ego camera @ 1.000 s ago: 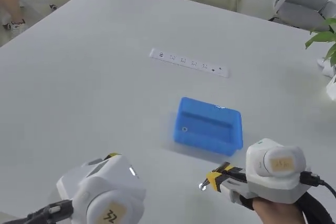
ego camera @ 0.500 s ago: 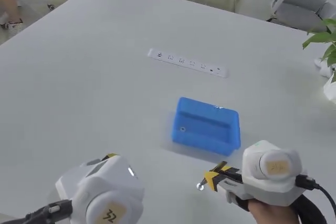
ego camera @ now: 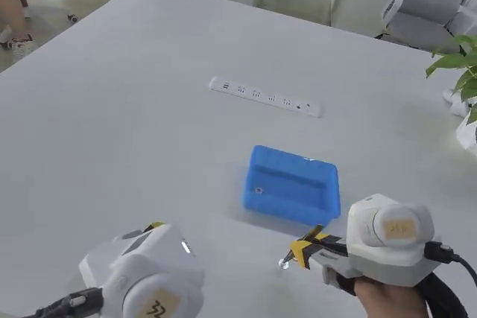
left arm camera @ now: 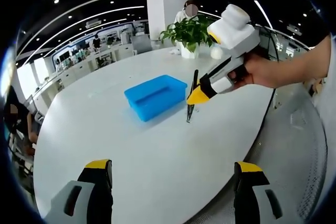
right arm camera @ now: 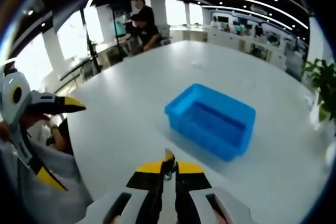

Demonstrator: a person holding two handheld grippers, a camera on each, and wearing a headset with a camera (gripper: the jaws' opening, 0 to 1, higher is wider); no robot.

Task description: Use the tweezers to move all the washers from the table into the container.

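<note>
Very little has moved since the earlier pictures. The whole head view has tipped, which is the camera. Against that, the right gripper has only crept a shade nearer the container.

Its fingers are pressed together on the tweezers, which run on past the fingertips and slant down toward the desk. I cannot tell whether their tip touches the desk or hangs just off it.

The container lies ahead of these fingers, near the tweezers' tip but apart from it. One washer already rests inside, toward the end left of the fingers. A bright speck sits at the tweezers' tip, too small to say whether it is another.

The left gripper hangs low, its fingers wide apart with nothing between them and the container well ahead.

I judge this a carry toward the container, or a pick just short of it. The next move calls for lifting the tip over the near wall before the fingers ease.
</note>
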